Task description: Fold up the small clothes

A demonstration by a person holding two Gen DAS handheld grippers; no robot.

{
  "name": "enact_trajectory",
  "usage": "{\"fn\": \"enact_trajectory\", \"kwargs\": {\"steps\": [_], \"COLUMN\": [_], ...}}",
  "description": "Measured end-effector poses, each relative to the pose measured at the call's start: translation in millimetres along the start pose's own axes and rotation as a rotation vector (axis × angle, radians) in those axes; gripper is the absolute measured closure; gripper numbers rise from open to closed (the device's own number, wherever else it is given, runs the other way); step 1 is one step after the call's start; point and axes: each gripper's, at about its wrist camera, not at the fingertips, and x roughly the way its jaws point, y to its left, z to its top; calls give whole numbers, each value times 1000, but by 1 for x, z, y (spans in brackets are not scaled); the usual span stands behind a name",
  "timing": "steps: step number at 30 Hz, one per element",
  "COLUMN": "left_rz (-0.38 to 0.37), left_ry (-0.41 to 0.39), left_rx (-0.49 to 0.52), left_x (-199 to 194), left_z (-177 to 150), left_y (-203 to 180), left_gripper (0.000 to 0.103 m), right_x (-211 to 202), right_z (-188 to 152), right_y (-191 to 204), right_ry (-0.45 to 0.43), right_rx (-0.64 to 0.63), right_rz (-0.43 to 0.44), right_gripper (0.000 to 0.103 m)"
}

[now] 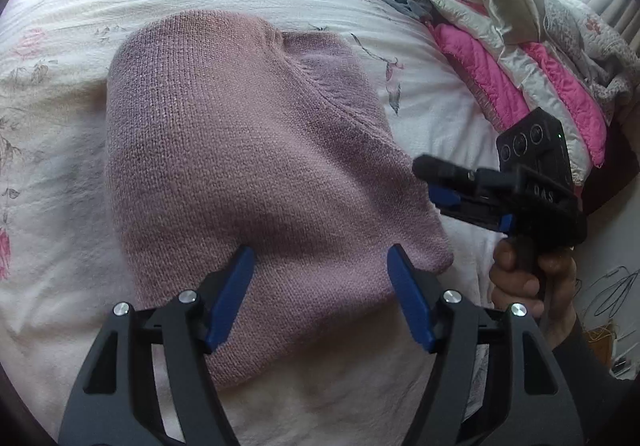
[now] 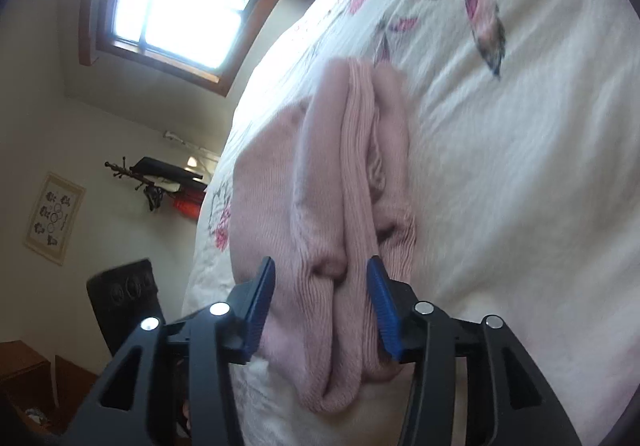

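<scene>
Item: one mauve knit garment, folded, lying across the centre of the left wrist frame on the floral bedspread. My left claw is hovering at bottom centre with its blue pads spread wide, the garment's near portion sitting between and beneath them; whether they are touching it I cannot tell. My right claw is showing at lower centre of its own frame, fingers apart, with the garment's bunched ribbed folds sitting between the pads; a firm grip is not evident. In the left view that right claw is sitting at the garment's right edge, my hand gripping its handle. Open bedspread is lying to the left and top of the garment; piled grey and pink bedding is crowding the upper right.
</scene>
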Motion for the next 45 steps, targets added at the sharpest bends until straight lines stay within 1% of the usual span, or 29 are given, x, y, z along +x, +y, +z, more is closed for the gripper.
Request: {"fn": "enact_trajectory", "kwargs": {"steps": [2,4,5,6,7,8,10,11,13,14,16,17,19,21,23,25,27,29,31,32,33,34,36,38,39,41,42,43,45], "left_rz": [-26,-49,-65,-83,-88,-72,-18,-3,-15,-51,-163,-181,-188,-183,-165,-145,-148,-177,-222,-238,-253,-265,-256,-215,-196,-177,-171,-173,-173], "left_ry": [-22,-39,-45,-39,-21,3,50,68,93,100,63,27,-56,-116,-119,-67,0,8,2,-30,-69,-102,-117,-63,-26,-2,-6,-7,-16], "left_rx": [17,60,79,95,109,128,147,138,115,109,93,88,39,-50,-112,-162,-190,-221,-236,-224,-213,-208,-207,-222,-231,-232,-233,-240,-252], "left_x": [-5,-8,-7,-5,2,10,32,41,44,38,12,-3,-28,-41,-37,-19,3,6,-4,-15,-24,-31,-31,-8,5,22,24,24,14], "left_z": [-1,-5,-7,-10,-13,-16,-21,-22,-19,-15,-3,6,29,52,70,80,88,95,101,107,112,115,126,134,133,131,131,132,132], "left_y": [-6,-18,-24,-28,-32,-35,-34,-30,-29,-30,-29,-25,-5,24,50,71,90,98,98,97,96,95,97,107,112,118,120,120,117], "left_gripper": [35,35,35,35,35,35,35,35,36,38,37,36,34,34,33,34,35,39,41,41,40,38,36,39,41,41,41,41,46], "right_x": [2,18,31,41,45,43,36,41,44,42,30,24,18,29,52,68,66,67,76,76,73,67,44,33,37,59,72,77,68], "right_z": [22,37,42,44,45,46,45,44,31,32,37,46,61,78,91,99,102,104,101,101,102,102,103,100,96,86,82,80,81], "right_y": [1,6,8,14,24,31,33,29,22,22,19,20,22,24,24,24,39,36,24,17,15,14,25,40,46,47,41,31,18], "right_ry": [-11,22,75,106,99,74,27,33,67,69,61,30,-7,5,46,86,13,-33,-8,8,10,0,-85,-113,-74,37,85,96,71], "right_rx": [1,-22,-39,-80,-147,-193,-219,-224,-227,-220,-156,-134,-119,-108,-87,-108,-206,-197,-186,-170,-150,-131,-125,-133,-150,-209,-227,-229,-181], "right_rz": [-3,-11,-16,-62,-135,-163,-209,-243,-257,-231,-141,-116,-121,-132,-143,-188,-256,-283,-320,-296,-268,-246,-201,-105,-69,-127,-188,-239,-222], "right_gripper": [53,54,73,86,86,88,89,89,86,84,75,70,66,65,64,84,94,94,93,89,78,74,73,73,76,80,93,103,103]}}
